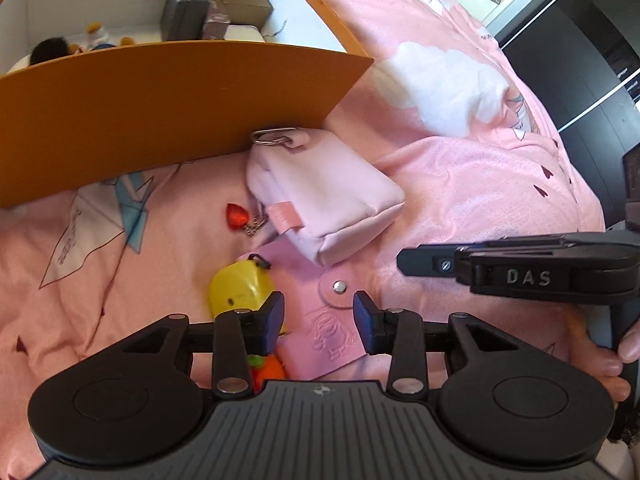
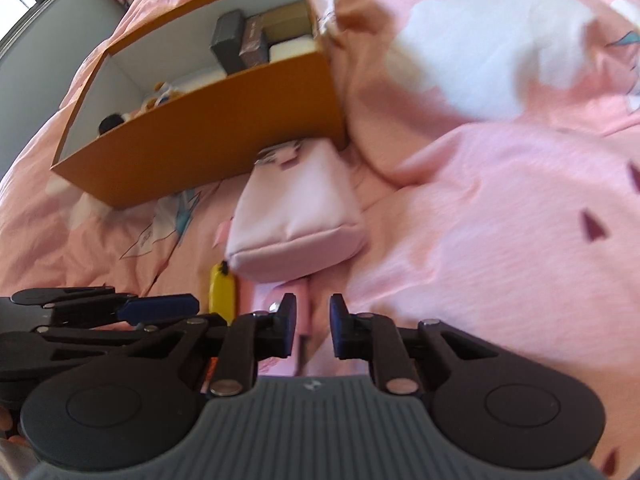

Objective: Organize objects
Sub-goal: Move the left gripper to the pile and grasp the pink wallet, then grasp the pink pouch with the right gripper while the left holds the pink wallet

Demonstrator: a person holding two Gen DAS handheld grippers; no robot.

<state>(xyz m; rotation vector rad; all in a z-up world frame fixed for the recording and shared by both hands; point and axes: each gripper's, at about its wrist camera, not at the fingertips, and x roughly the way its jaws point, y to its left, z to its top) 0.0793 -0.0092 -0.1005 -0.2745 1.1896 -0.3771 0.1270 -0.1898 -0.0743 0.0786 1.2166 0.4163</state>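
Pink flat card wallet (image 1: 320, 332) with a snap button lies on the pink bedspread (image 1: 480, 184), partly under the pale pink pouch (image 1: 324, 196) and touching the yellow charm (image 1: 240, 288). Left gripper (image 1: 319, 322) hovers right over the wallet, fingers apart with nothing between them; the wallet sits in the gap below the pads. Red strawberry charm (image 1: 237, 216) on a chain lies just beside the pouch. An orange thing shows under the left finger, too hidden to name. Orange box (image 1: 160, 96) stands behind, touching the pouch's ring end; it already holds small boxes and a plush toy.

Right gripper (image 2: 313, 326) is low over the bedspread near the wallet's edge, fingers parted, empty; right view is blurred.

Step, as I judge it: approach for picking the wallet to go into the box. Next move calls for lowering the left fingers around the wallet's free edge. It's thin and flat on soft fabric, pinned by the pouch, so it may drag the pouch or bunch the cloth.
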